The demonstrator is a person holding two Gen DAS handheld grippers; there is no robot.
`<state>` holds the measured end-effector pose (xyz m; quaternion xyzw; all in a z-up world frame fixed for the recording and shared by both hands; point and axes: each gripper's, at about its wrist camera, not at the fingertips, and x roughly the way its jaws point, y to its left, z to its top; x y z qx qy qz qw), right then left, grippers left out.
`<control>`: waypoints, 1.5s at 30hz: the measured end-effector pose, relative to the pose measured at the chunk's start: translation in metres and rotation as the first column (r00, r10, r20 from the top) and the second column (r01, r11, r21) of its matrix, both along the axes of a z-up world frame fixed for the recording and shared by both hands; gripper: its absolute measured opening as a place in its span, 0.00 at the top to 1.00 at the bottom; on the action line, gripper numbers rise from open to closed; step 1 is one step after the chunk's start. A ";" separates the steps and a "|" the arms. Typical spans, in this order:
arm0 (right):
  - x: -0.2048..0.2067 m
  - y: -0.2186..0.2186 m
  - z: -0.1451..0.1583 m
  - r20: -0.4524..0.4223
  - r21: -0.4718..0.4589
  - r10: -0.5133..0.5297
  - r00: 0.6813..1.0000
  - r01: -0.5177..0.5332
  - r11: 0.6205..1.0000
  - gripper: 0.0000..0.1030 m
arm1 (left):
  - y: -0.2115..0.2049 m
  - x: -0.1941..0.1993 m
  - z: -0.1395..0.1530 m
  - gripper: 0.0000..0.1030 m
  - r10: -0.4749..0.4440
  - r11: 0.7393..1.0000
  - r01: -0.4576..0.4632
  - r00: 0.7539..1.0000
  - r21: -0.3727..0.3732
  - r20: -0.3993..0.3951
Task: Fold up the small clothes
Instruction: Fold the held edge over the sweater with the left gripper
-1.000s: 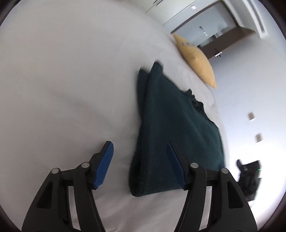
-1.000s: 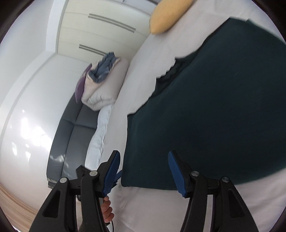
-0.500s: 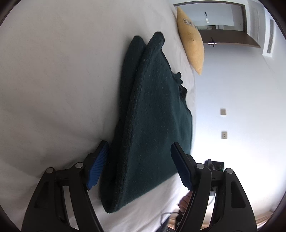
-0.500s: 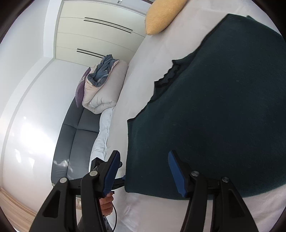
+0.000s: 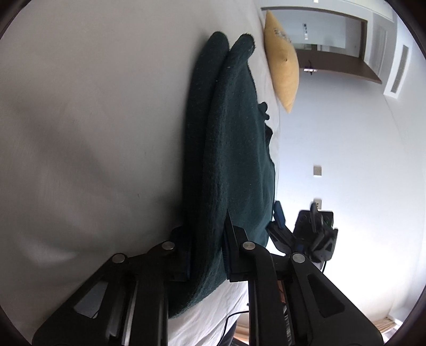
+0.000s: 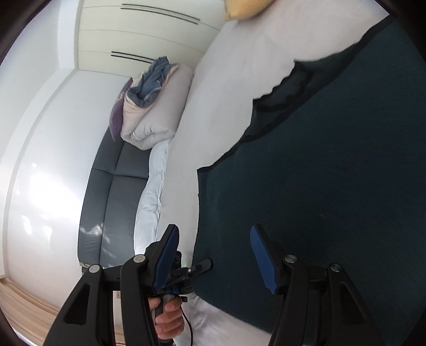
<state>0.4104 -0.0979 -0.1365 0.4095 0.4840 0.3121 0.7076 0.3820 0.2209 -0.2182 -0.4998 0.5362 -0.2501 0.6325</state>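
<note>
No legible text; dark print on yellow pillow [image 5: 281, 53] too blurred to read.

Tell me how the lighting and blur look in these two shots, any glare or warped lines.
Left wrist view: the left gripper and dark green garment are in shadow, a soft shadow falls on the white bed, and bright light washes out the lower right. Right wrist view: glare on the glossy wall, the wardrobe lines bowed by the fisheye, the yellow pillow slightly blurred.

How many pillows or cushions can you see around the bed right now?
2 for certain: a yellow pillow at the far end of the bed, beyond the dark green garment, and a purple cushion behind the folded duvet on the sofa. Others may be hidden.
</note>
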 end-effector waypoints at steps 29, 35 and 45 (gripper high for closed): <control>0.018 -0.144 -0.026 -0.132 0.234 -0.116 0.984 0.145 0.961 0.13 | -0.302 0.022 0.095 0.85 -0.413 0.818 0.228 0.871 0.529 0.264; 0.022 -0.145 -0.027 -0.129 0.236 -0.101 0.986 0.130 0.963 0.14 | -0.307 -0.018 0.129 0.21 -0.516 0.785 0.266 0.782 0.560 0.350; 0.026 -0.132 -0.009 -0.120 -0.033 -0.012 0.993 0.008 0.999 0.24 | -0.211 -0.018 0.121 0.21 -0.330 0.894 0.155 0.863 0.421 0.382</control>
